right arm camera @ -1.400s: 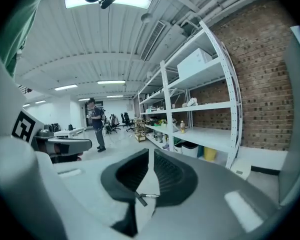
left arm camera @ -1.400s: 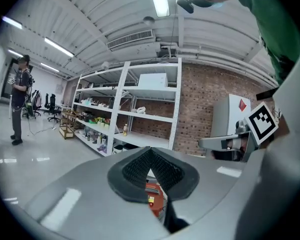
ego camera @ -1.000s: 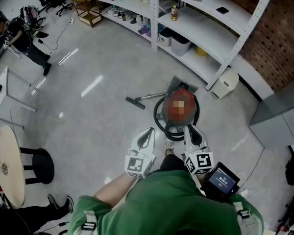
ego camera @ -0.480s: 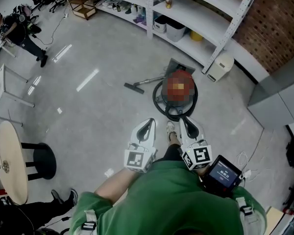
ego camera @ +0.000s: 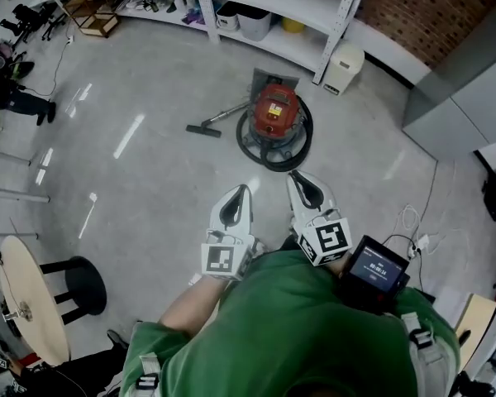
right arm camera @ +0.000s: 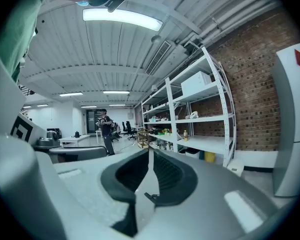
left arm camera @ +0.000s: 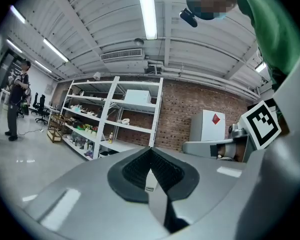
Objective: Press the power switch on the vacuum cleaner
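Observation:
The red vacuum cleaner (ego camera: 274, 112) stands on the grey floor, with its black hose (ego camera: 256, 151) coiled around it. Its wand runs left to a floor nozzle (ego camera: 201, 129). Both grippers are held side by side close to my body, well short of the vacuum. In the head view my left gripper (ego camera: 242, 190) points toward the vacuum with its jaws shut and nothing between them. My right gripper (ego camera: 297, 177) is likewise shut and empty. The left gripper view (left arm camera: 151, 153) and the right gripper view (right arm camera: 151, 153) face shelves and ceiling, so the vacuum is not in them.
White shelving (ego camera: 298, 2) and a brick wall run behind the vacuum, with a small white bin (ego camera: 344, 56) beside it. A grey cabinet (ego camera: 471, 73) stands at the right, cables (ego camera: 413, 236) lie on the floor, and a round table (ego camera: 29, 304) and black stool (ego camera: 84, 286) stand at the left.
The head view has swung, so the vacuum now sits higher and farther from the grippers in the picture. Both grippers stay shut and side by side in front of my body.

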